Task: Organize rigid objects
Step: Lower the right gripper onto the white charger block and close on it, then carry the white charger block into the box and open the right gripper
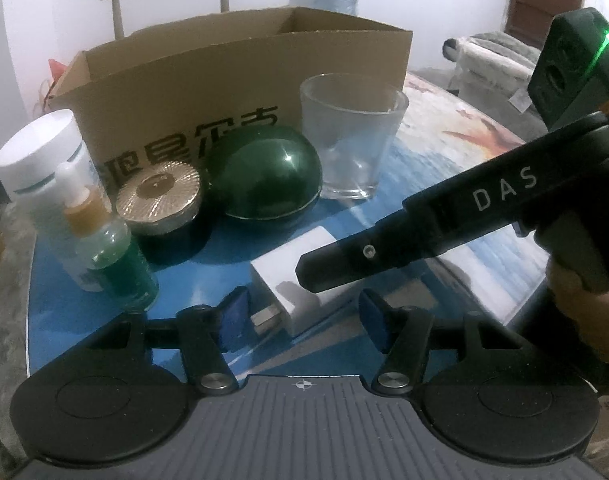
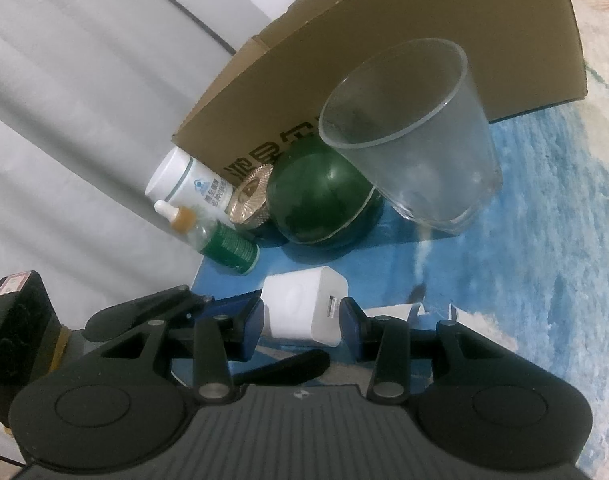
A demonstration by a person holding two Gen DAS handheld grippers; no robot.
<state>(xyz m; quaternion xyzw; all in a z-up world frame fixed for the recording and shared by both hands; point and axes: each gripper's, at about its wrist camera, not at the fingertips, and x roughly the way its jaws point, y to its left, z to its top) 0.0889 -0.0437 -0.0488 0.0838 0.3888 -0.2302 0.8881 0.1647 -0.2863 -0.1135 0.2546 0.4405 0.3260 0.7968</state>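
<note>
Dim indoor light, cool bluish cast. Both fisheye views bend hard at edges w/ dark vignette corners. Small glare spot on green dome (image 1: 270, 172); green LED flare on right gripper's body (image 1: 576, 64). Soft shadows under glass cup (image 2: 412, 136). Bkgd soft, slightly noisy; near gripper parts blurred.

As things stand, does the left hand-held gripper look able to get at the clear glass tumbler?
Probably not directly. The right hand-held gripper, closed on the white charger block, lies across the path from the left hand-held gripper to the clear glass tumbler. It would have to go over or around them.
</note>
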